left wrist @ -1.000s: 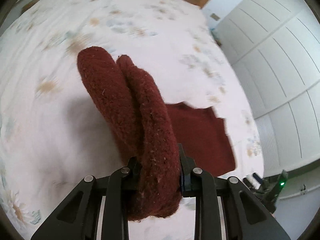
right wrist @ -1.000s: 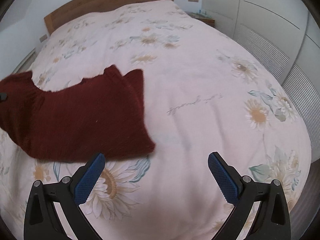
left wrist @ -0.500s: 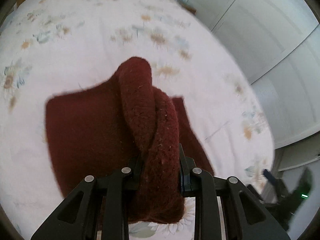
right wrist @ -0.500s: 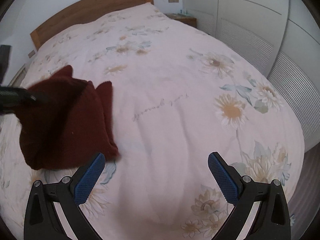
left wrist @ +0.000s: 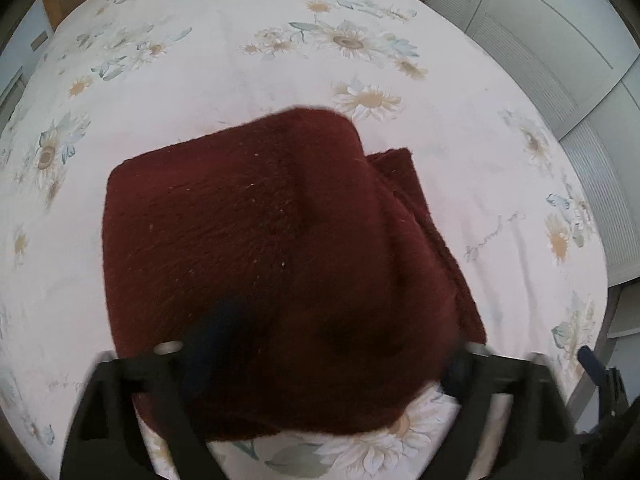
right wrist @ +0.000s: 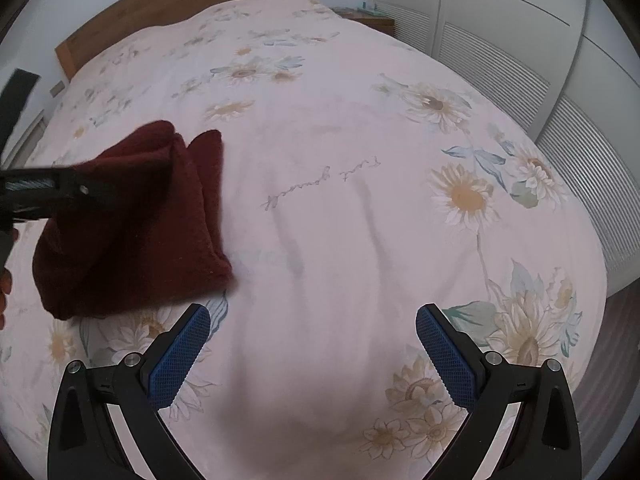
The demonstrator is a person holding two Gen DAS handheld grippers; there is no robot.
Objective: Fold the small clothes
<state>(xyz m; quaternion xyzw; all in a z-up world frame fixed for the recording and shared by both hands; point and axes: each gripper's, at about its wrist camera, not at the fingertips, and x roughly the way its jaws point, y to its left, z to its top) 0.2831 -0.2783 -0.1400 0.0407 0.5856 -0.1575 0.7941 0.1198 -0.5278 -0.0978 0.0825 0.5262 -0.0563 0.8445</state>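
A dark red knitted garment (left wrist: 272, 264) lies folded over on the flowered bedspread (left wrist: 240, 60). In the left wrist view it covers the space between my left gripper's fingers, which stand wide apart and blurred; the left gripper (left wrist: 320, 352) is open just over the near edge of the cloth. In the right wrist view the garment (right wrist: 152, 224) lies at the left with the left gripper (right wrist: 60, 192) above it. My right gripper (right wrist: 312, 344) is open and empty, over bare bedspread to the right of the garment.
The wooden headboard (right wrist: 180, 4) is at the far end of the bed. White louvred wardrobe doors (right wrist: 520, 60) run along the right side. A small bedside table (right wrist: 372, 20) stands at the far right corner.
My left gripper carried the held edge of the garment across, laid it over the rest, and opened. The garment now lies doubled. The right gripper stayed open and shifted slightly.
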